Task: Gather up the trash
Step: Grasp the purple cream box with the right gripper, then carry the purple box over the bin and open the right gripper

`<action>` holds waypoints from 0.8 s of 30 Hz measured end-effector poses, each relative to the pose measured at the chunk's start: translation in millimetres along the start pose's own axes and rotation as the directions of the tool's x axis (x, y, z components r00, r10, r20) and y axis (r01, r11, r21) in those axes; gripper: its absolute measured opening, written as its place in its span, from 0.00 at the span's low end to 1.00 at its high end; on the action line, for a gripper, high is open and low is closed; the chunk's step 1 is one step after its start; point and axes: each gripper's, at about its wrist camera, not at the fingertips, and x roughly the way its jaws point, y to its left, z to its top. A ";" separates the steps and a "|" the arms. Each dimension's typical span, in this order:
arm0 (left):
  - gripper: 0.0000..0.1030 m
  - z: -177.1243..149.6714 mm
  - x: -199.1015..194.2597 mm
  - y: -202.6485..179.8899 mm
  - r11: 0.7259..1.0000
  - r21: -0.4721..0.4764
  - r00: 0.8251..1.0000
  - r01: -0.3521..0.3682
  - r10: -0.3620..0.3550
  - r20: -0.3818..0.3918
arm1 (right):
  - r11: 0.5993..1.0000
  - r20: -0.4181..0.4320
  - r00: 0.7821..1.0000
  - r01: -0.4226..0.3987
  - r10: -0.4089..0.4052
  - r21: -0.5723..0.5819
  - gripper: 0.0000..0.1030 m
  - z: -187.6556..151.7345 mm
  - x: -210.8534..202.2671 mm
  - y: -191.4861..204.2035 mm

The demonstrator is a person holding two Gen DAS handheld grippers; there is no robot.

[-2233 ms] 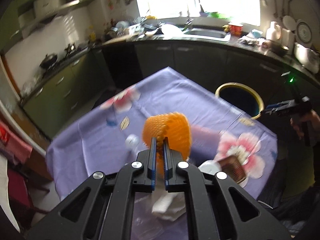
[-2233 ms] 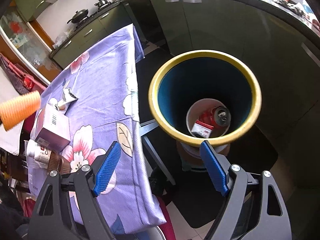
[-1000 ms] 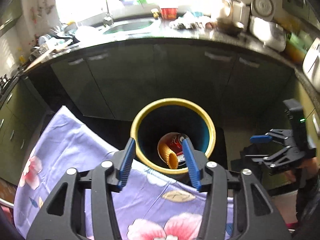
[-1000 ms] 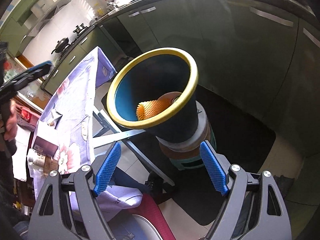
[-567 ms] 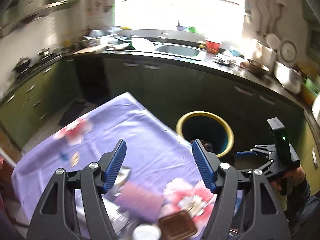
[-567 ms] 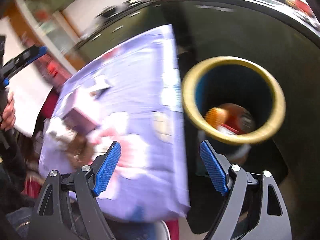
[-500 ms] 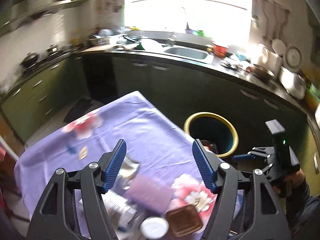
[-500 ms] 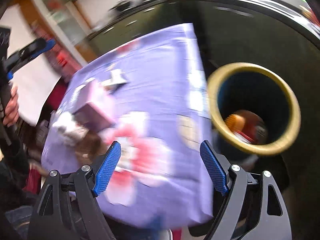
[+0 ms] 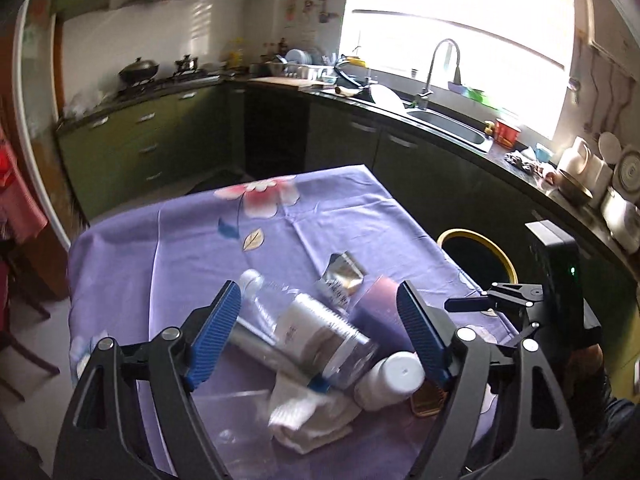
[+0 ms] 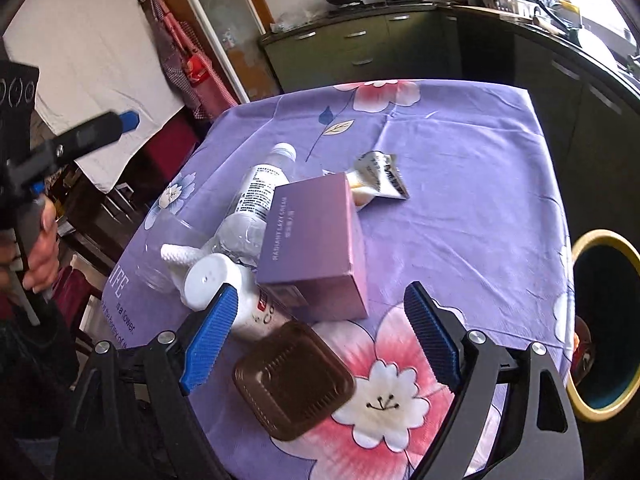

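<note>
Trash lies in a heap on the purple flowered tablecloth [image 9: 192, 248]. A clear plastic bottle [image 9: 308, 328] lies on its side, with a purple carton [image 10: 316, 248], a silver sachet [image 10: 380, 174], a white cup [image 10: 224, 292], a brown square tub [image 10: 294, 378] and a white tissue [image 9: 308, 412] around it. My left gripper [image 9: 318, 336] is open and empty, hovering above the bottle. My right gripper [image 10: 320, 336] is open and empty, above the brown tub and the carton. The yellow-rimmed bin [image 10: 604, 320] stands on the floor beside the table's right edge.
Dark kitchen cabinets and a sink counter [image 9: 448, 128] run behind and right of the table. A clear plastic cup [image 10: 168, 248] lies by the tissue. A chair [image 9: 16, 320] stands at the left of the table. The bin also shows in the left wrist view [image 9: 474, 240].
The orange foam net left my left gripper and now lies in the bin. Both grippers swung from the bin back over the trash heap, both open.
</note>
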 end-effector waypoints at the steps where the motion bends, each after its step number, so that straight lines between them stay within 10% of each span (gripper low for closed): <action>1: 0.74 -2.8 0.4 2.7 1.000 -0.013 1.000 0.001 -0.001 -0.003 | 1.000 -0.003 1.000 -0.003 0.003 -0.002 0.82 0.1 0.3 -1.8; 14: 0.76 -28.8 9.9 31.8 0.993 -0.120 0.999 -0.011 0.005 -0.050 | 1.000 -0.031 0.999 0.018 -0.019 -0.014 0.81 8.2 21.2 -5.1; 24: 0.76 -32.7 11.3 33.7 0.992 -0.124 0.998 -0.019 0.011 -0.060 | 1.000 -0.026 0.999 0.029 -0.029 -0.002 0.56 14.8 36.4 -9.9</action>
